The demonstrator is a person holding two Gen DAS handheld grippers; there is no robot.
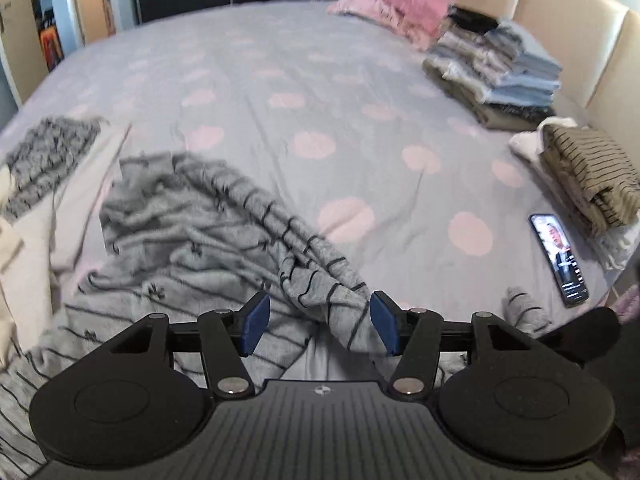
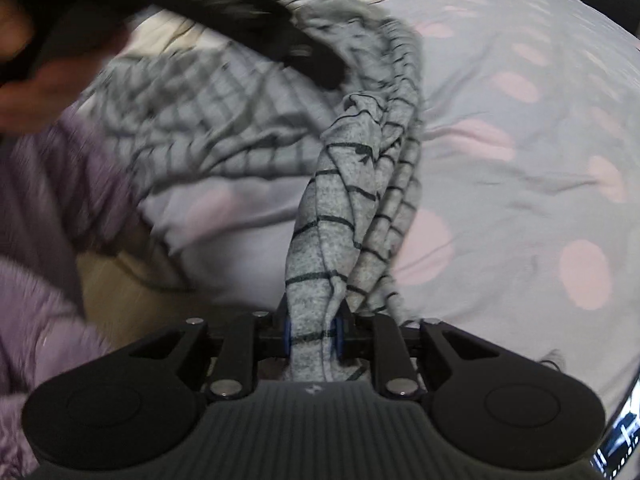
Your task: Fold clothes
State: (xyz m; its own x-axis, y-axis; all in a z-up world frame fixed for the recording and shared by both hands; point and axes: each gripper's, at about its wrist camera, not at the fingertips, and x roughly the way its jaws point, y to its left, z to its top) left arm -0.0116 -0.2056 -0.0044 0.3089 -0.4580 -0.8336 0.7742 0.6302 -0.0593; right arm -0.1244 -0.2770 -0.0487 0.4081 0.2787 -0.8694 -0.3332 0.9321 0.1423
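In the right wrist view the right gripper (image 2: 312,338) has its jaws closed on a twisted bunch of the grey top (image 2: 324,216), a grey knit with thin dark stripes; the cloth runs up from the blue pads as a rope and spreads, blurred, over the bed (image 2: 520,168) farther off. Only this view shows a purple fleece sleeve (image 2: 44,240) at the left edge and, above it, a hand (image 2: 44,80) on a blurred black gripper body, as well as a strip of pale floor below the bed's edge. In the left wrist view the left gripper (image 1: 320,326) has its jaws wide apart; a fold of the same top (image 1: 192,232) lies between the blue pads, brushing the right-hand one, but is not pinched. From there the top spreads crumpled to the left across the bed (image 1: 280,64), whose lilac cover has pink dots. Only this view shows the rest of the bed: a phone (image 1: 559,258) with a lit screen near the right edge, a striped olive pile (image 1: 592,172) beyond it, a taller stack (image 1: 496,72) of grey and blue folded clothes, then pink clothes (image 1: 400,6) at the far end. At the left edge lie another grey patterned piece (image 1: 44,160) and white cloth.
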